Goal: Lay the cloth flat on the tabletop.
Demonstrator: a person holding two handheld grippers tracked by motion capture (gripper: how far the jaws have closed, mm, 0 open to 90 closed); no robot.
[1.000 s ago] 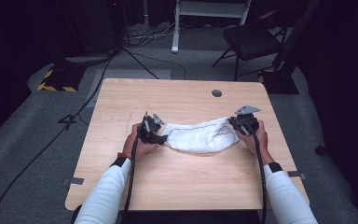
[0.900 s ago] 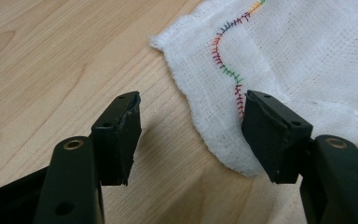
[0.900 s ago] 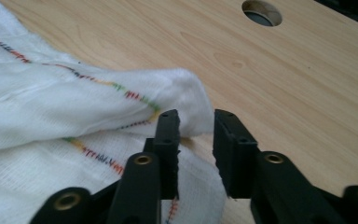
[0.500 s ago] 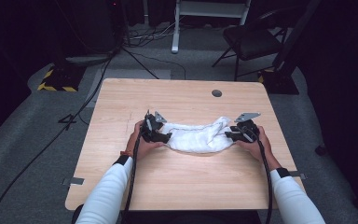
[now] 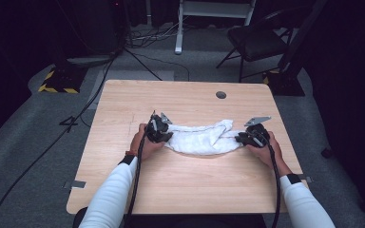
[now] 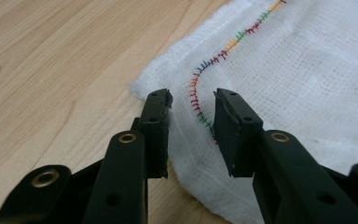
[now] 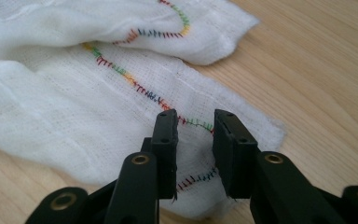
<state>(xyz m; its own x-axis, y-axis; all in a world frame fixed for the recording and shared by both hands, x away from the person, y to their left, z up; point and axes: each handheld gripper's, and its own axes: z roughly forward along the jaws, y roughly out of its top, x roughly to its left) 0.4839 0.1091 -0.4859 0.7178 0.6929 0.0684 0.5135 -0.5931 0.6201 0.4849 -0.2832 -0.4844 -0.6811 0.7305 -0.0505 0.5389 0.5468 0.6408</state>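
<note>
Crumpled white woven cloth with multicoloured stitched hem (image 5: 202, 139) lies mid light wooden counter (image 5: 180, 194). Left gripper (image 6: 192, 100) and right gripper (image 7: 193, 116) jaws spread, straddling its hem at opposite ends.

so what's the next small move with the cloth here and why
Probably close both grippers. The left gripper and right gripper each stand open astride an end of the white cloth, which lies bunched on the table, so neither grips it yet.

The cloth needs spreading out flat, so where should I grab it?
Grip the cloth at its two end corners, each gripper coming in low from its own side: the stitched hem lies flat there, while the middle is bunched and folded over.
</note>
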